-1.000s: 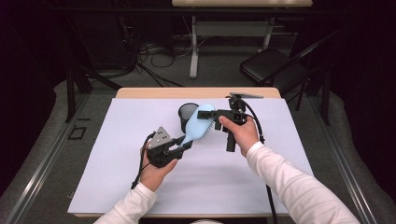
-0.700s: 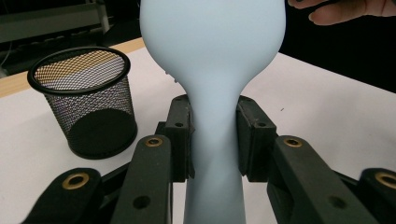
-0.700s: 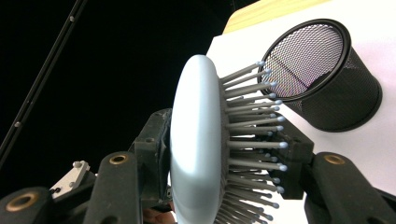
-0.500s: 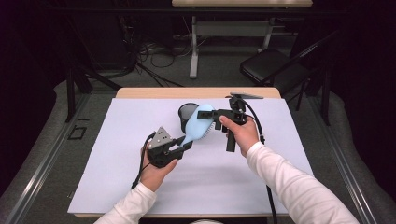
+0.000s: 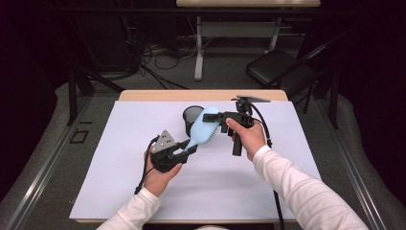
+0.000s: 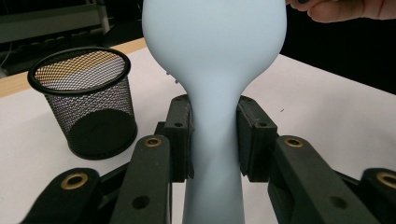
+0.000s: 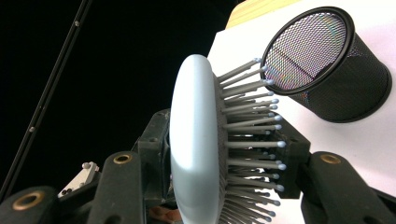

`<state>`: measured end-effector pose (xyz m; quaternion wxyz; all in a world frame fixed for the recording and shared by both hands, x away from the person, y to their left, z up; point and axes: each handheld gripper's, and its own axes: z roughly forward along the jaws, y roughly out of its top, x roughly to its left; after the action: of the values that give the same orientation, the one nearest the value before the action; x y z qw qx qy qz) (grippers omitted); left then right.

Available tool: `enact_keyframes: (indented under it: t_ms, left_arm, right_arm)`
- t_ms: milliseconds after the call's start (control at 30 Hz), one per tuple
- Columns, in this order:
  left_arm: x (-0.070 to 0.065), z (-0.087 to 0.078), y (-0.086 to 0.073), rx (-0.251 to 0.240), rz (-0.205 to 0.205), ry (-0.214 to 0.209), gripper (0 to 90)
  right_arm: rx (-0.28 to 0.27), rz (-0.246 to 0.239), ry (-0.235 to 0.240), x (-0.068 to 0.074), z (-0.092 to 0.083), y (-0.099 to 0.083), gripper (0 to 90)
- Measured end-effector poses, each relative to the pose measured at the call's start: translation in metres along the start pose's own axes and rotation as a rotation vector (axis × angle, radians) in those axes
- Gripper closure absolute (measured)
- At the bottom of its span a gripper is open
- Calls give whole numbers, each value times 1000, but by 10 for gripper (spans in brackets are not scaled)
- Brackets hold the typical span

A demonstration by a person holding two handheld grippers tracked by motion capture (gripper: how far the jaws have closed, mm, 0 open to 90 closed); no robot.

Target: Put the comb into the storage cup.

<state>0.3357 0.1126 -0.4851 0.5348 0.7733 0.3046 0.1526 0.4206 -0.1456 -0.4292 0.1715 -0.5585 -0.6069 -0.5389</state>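
1. One pale blue hairbrush [image 5: 203,127] is held up off the table, between the two grippers, just in front of the mesh cup
2. The left gripper [image 5: 184,149] is clamped on the brush's handle; in the left gripper view its pads [image 6: 180,135] press the narrow neck from both sides
3. The right gripper [image 5: 214,118] is closed on the brush's head; in the right gripper view one jaw sits behind the smooth back and the other is half buried among the bristles [image 7: 247,135]. Its jaws have just been closing, with the head between them
4. Hidden or cut off: in the left gripper view the top of the brush head runs out of the frame, and its lower handle is cut by the bottom edge. In the right gripper view the handle is cut off below. From the high view the bristles are small and hard to make out
5. One black mesh cup [image 5: 191,117] stands upright on the white sheet [image 5: 119,182]; from above the brush head hides part of it. Whether brush and cup touch cannot be told
6. Count: one brush, one cup, two grippers, two hands, one white sheet over one wooden table [image 5: 158,95]
7. Behind the table, one dark chair [image 5: 277,69] and a tangle of cables [image 5: 158,52] lie in deep shadow, with details hard to read
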Motion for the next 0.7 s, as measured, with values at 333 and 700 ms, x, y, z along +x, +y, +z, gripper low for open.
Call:
enact_keyframes:
  t_ms: [333,700]
  left_arm:
    - [2,0,0,-4,-14,-1,633]
    - [6,0,-1,-12,-38,14,509]
  right_arm:
    - [5,-4,-10,0,2,0,499]
    - [-23,-2,-27,-6,-2,5,502]
